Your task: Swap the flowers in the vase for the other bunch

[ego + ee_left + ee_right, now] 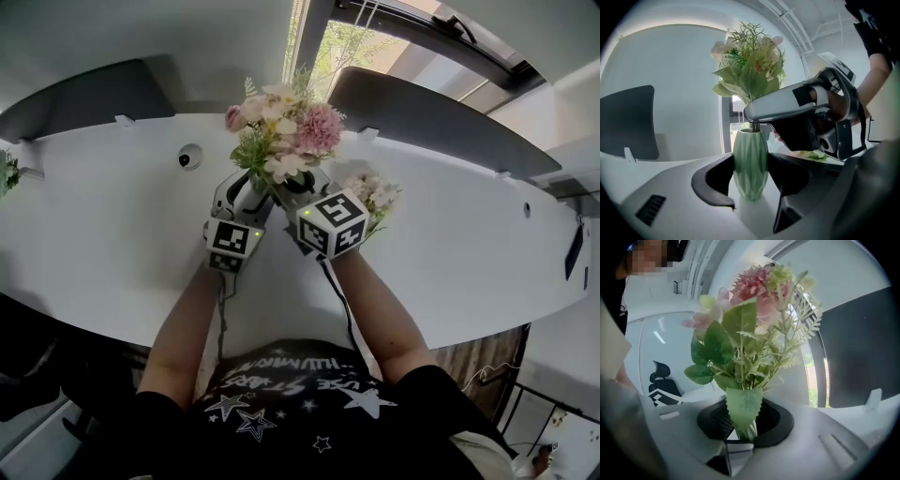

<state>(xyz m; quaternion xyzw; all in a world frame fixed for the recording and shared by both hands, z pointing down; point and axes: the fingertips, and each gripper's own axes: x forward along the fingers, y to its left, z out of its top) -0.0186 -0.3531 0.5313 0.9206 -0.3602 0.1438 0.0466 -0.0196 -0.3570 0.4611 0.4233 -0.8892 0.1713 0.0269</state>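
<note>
The ribbed green vase [749, 140] stands upright on the white table [112, 216], directly in front of the person. The left tongs [750, 168] are clamped on it, one dark pad pressed to each side of its belly at about mid-height.

Over the vase rises the bunch of pink and cream flowers [745, 333], with broad green leaves and feathery sprigs. Its stems [746, 433] run down into the mouth of the vase, as the left gripper view shows. The right tongs [745, 420] reach across just above the vase's mouth. Their curved pads ring the stems a little apart, with dark space showing on either side between pad and stems, so they are not pinching the bunch.

To the right of the vase, just beyond the right gripper's marker cube [333, 223], the other bunch [375, 195] of pale flowers lies on the table. To the left of the vase a small round cap [190, 157] is set in the tabletop. Behind the vase, past the far edge of the table, stand two dark chair backs [84, 94] and a window [356, 42].
</note>
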